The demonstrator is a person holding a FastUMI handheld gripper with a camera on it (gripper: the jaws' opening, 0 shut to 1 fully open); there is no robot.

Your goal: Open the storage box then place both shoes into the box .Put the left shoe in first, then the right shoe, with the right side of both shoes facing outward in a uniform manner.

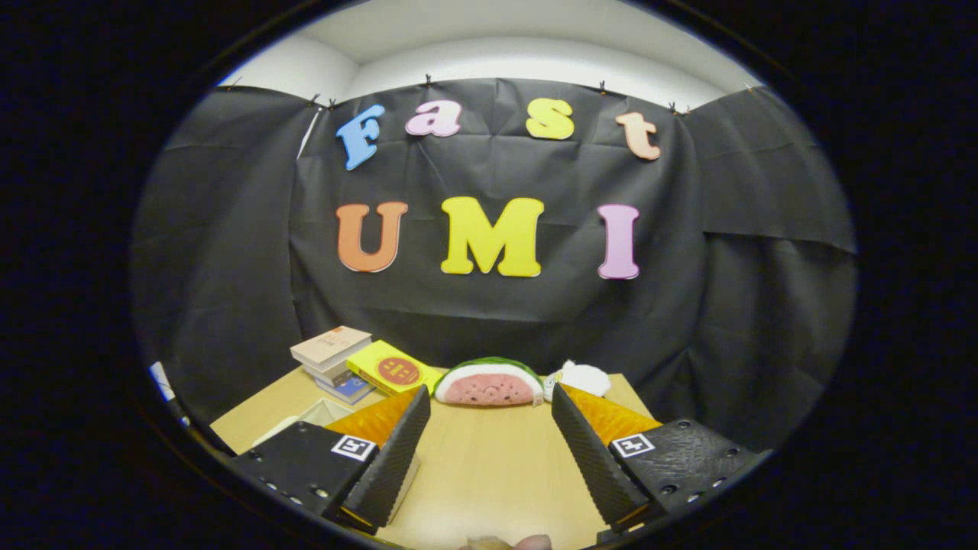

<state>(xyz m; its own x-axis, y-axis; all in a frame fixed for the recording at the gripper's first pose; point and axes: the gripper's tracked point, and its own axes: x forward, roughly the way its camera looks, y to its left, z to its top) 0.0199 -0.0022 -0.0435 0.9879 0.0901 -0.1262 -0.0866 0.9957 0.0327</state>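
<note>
The wooden table (489,466) runs out ahead of the gripper (489,405) to the black cloth at the back of the booth. At its far edge a stack of books (334,359) sits off to the left, with a yellow book (391,369) leaning against it. Just beyond the fingertips lies a watermelon-slice plush (489,384), and a small white soft toy (584,378) rests beside it on the right. Behind the left finger a pale, box-like corner (321,415) pokes out; whether that is the storage box I cannot tell. From here I can pick out no shoes, so how far the job has got is not something I can judge. The gripper's fingers stand wide apart with bare tabletop between them, holding nothing.
</note>
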